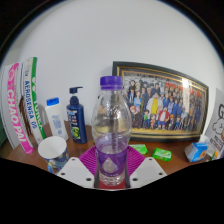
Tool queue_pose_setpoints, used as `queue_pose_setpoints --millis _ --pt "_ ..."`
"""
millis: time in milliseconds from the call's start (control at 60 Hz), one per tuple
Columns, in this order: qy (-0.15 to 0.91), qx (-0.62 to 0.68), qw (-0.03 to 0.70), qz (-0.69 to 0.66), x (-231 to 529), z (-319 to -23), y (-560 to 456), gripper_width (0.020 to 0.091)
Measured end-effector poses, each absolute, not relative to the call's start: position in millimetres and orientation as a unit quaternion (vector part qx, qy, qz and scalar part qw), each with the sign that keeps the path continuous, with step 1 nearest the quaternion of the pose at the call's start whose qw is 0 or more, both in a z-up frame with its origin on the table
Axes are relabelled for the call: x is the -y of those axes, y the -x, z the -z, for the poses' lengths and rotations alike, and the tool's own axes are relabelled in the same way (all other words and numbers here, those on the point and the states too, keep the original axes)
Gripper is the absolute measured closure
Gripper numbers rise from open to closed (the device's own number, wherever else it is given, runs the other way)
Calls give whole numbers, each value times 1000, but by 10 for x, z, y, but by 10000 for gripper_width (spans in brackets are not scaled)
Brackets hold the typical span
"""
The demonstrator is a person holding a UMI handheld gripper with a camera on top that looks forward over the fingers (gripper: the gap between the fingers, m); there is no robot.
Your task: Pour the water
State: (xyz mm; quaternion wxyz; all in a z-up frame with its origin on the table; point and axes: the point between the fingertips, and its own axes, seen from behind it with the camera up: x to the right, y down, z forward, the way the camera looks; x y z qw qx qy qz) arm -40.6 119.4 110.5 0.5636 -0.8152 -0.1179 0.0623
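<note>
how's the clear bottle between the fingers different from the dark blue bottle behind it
The clear bottle is see-through with a purple cap; the dark blue bottle is opaque with a pump top. The clear bottle stands between the gripper fingers; the dark blue bottle stands beyond them, by the wall. The clear bottle looks much larger, being nearer. Both stand upright on the table.

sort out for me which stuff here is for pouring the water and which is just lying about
For the job:
- water bottle with purple cap, standing between the tongs
- paper cup, to the bottle's left

Lying about:
- framed group photo against the wall
- pump bottle
- small white tube
- green blocks
- blue and white box
- book
</note>
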Motion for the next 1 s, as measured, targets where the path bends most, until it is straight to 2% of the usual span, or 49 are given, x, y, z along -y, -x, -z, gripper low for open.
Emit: queue_pose_setpoints --millis 150,217,317,433,500,550,567,617,817,1000 --pt "823 104 554 -70 -1189 -738 410 748" --pt "812 102 570 -66 -1176 -774 409 752" --pt "807 94 580 -65 -1156 -768 401 713" --pt "819 89 563 -65 -1127 -754 374 587" --pt "828 83 552 -58 -1067 -814 337 414" --pt "836 76 541 -48 -988 -878 296 257" --pt "840 72 536 -43 -951 -902 279 238" --pt "848 65 526 -33 -819 -1012 272 259" --pt "872 59 485 9 -8 -1570 412 249" --pt "883 66 464 36 670 -1879 660 254"
